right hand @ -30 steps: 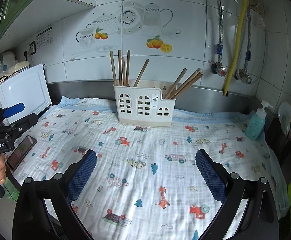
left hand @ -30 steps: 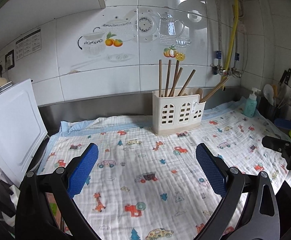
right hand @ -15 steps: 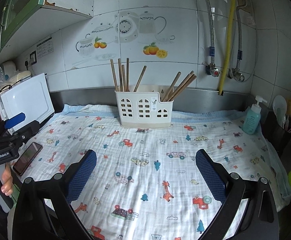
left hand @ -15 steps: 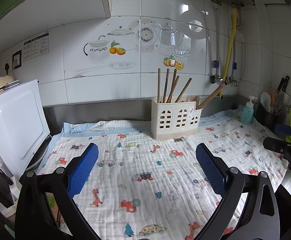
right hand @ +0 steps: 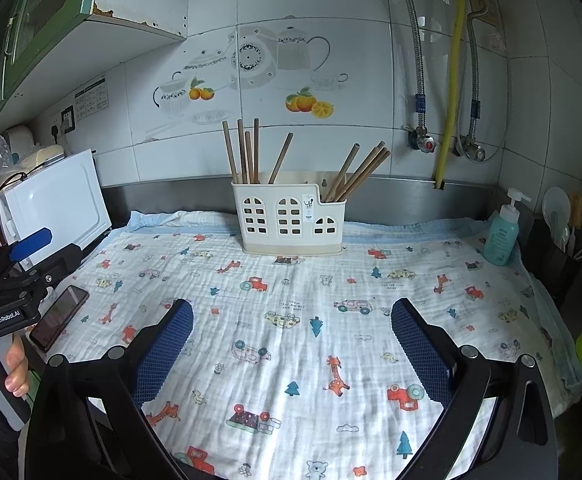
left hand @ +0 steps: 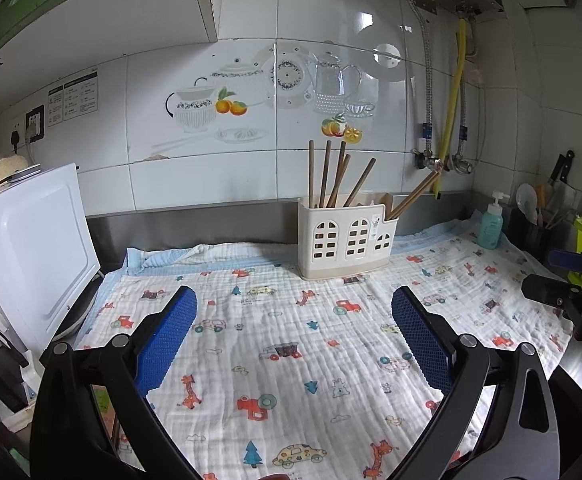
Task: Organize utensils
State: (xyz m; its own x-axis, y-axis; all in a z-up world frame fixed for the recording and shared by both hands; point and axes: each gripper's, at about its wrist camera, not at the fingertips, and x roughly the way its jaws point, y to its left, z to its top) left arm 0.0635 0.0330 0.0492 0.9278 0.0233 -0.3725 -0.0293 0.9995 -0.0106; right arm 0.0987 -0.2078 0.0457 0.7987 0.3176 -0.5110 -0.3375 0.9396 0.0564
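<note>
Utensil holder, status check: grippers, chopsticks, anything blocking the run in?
Left gripper open, empty; right gripper open, empty. Chopsticks stand in the utensil holder at the back of the cloth. Nothing in the way.

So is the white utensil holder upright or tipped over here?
Upright. The utensil holder stands flat on the patterned cloth against the back wall, with chopsticks sticking up out of its compartments in both views.

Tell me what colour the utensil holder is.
Cream-white, with arched window cut-outs: utensil holder, clearest in the right wrist view.
</note>
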